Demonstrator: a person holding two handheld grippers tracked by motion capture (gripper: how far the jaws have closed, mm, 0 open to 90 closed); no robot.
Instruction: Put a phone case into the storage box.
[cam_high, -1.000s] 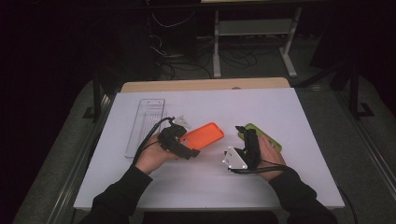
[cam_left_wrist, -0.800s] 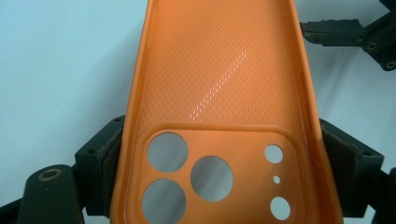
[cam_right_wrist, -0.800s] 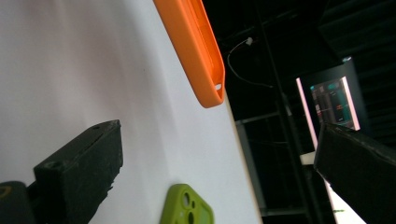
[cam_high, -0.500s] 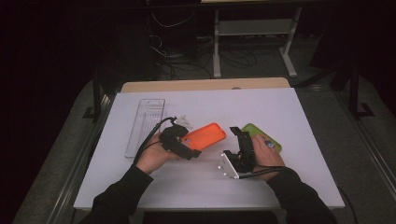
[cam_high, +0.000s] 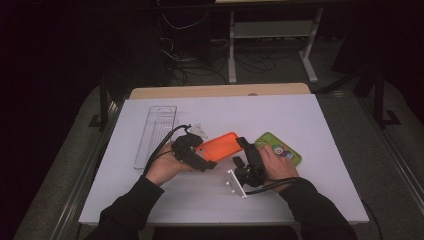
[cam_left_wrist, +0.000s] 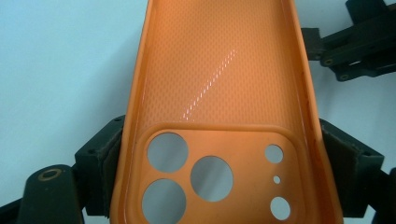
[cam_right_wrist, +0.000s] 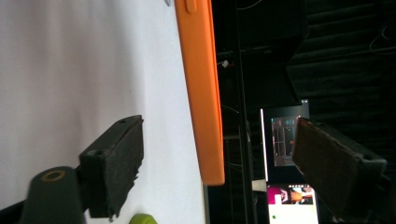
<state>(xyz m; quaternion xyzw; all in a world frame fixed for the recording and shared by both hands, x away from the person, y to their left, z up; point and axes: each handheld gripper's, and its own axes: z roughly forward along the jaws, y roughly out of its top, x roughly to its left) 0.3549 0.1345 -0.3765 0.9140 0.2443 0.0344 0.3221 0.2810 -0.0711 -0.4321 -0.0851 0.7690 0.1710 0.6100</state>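
Note:
An orange phone case (cam_high: 220, 146) is held level just above the white table (cam_high: 310, 120), hollow side up. My left gripper (cam_high: 205, 156) is shut on its camera-hole end, and the pads (cam_left_wrist: 109, 158) press both long edges of the case (cam_left_wrist: 219, 84). My right gripper (cam_high: 239, 152) is at the case's other end, turned on its side. Its jaws have just been closing, and the end of the case (cam_right_wrist: 205, 116) sits between its fingers (cam_right_wrist: 116, 158) with a gap on each side. A green phone case (cam_high: 279, 150) with a cartoon picture lies flat beside the right hand.
A long clear plastic tray (cam_high: 156, 132) lies at the table's left, beyond the left hand. A wooden edge (cam_high: 220, 91) runs along the far side. Behind it are dark floor, cables and a white stand (cam_high: 270, 30).
My right gripper has moved left, away from the green case, and now straddles the free end of the orange case. The left gripper and the orange case have stayed put.

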